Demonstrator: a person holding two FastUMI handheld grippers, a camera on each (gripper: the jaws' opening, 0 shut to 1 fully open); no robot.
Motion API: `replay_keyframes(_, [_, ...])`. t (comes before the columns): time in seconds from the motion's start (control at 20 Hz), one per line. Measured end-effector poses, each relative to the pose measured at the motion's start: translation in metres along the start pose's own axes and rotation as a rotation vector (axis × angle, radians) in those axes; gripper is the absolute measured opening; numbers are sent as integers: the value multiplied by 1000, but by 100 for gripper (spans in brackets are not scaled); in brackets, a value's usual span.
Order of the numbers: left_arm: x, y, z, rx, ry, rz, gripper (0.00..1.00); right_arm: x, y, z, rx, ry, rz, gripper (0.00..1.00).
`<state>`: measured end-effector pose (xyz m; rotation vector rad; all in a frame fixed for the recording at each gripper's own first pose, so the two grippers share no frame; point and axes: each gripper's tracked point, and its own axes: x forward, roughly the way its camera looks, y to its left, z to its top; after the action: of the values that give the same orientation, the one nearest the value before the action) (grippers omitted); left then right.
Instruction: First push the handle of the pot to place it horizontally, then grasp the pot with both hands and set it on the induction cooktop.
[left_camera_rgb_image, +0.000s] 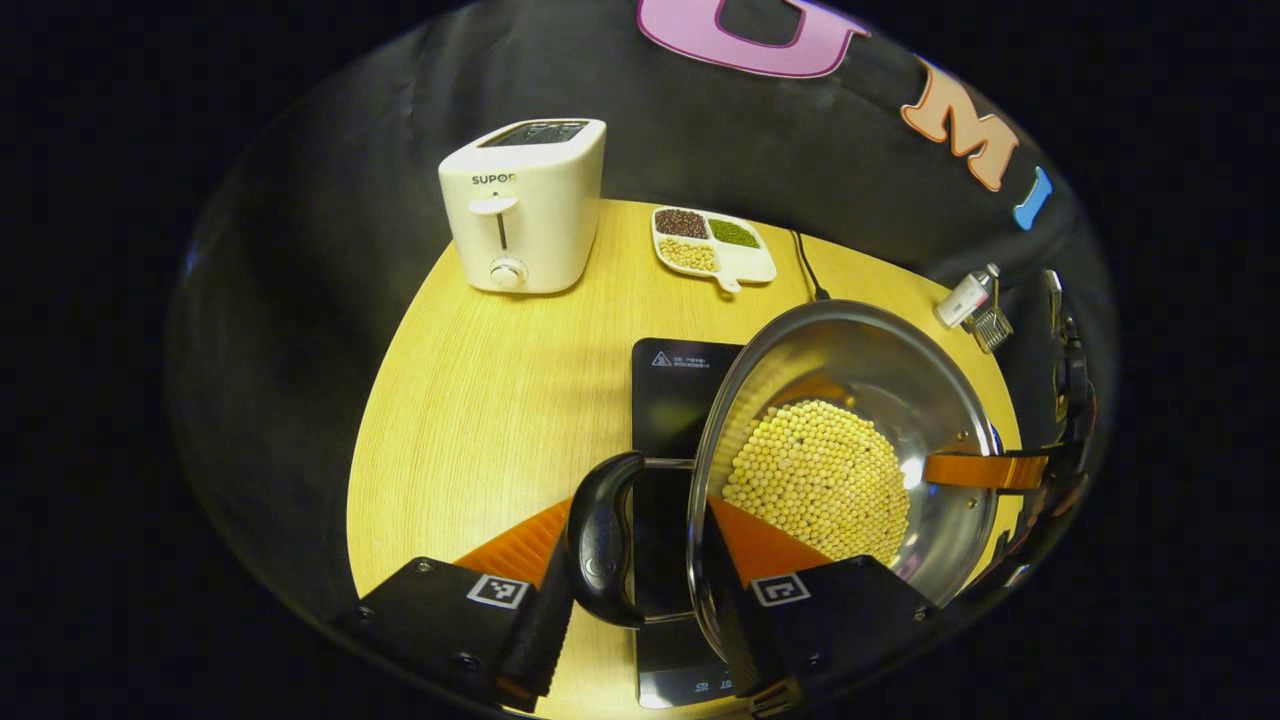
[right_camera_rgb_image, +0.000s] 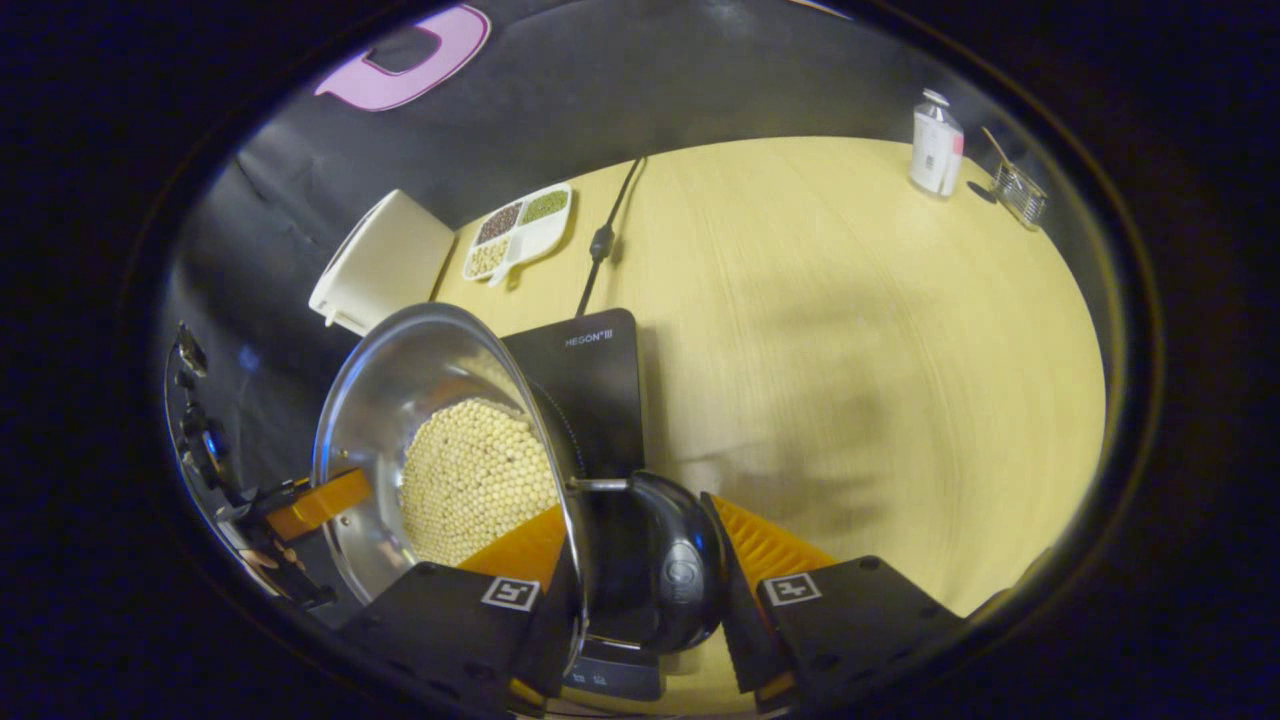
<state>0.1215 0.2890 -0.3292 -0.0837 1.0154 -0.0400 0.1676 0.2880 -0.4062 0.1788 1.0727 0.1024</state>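
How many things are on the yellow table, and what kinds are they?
Pot with beans: 1
Induction cooktop: 1
Toaster: 1
Divided dish of grains: 1
Bottle: 1
Small glass holder: 1
Total: 6

- Warm light is falling from overhead, brightening the tabletop in both views, while the surrounding booth is staying dim.
- Glare is shining off the pot on its inner steel wall, and soft reflections are showing on the glossy induction cooktop.
- In the right gripper view, a broad, soft shadow is lying across the tabletop near the middle.
- Fisheye distortion is bending the tabletop edges and stretching things toward the rim, where the toaster and bottle are looking slightly soft.
- The central areas are staying sharp, without motion blur.
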Motion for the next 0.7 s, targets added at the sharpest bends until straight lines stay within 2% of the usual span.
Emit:
replay_keyframes(0.05, [-1,5,-3,5,0,26,69,-5,-1,4,-8,-24,5,58])
replay_keyframes(0.1, [-4,9,-2,10,-19,56,82,-9,0,8,-12,-51,13,60])
replay_keyframes(0.15, [-2,7,-1,4,-47,52,94,-18,-1,14,-18,-88,24,75])
replay_keyframes(0.2, [-10,3,6,-14,-90,42,100,-28,-1,20,-24,-125,35,79])
replay_keyframes(0.25, [-17,-1,11,-27,-136,34,99,-38,-2,27,-37,-164,39,89])
replay_keyframes(0.3, [-24,-1,18,-32,-179,45,98,-48,-5,29,-52,-198,40,92])
replay_keyframes(0.35, [-34,1,23,-35,-220,68,98,-60,-7,32,-65,-233,40,100])
replay_keyframes(0.45, [-52,3,31,-39,-286,121,100,-81,-13,36,-84,-293,31,100])
replay_keyframes(0.5, [-62,3,33,-44,-307,148,98,-91,-16,36,-91,-317,27,93])
replay_keyframes(0.55, [-71,0,32,-45,-324,168,98,-101,-19,37,-102,-338,23,100])
replay_keyframes(0.7, [-104,-20,32,-60,-378,206,98,-132,-34,38,-132,-412,9,100])
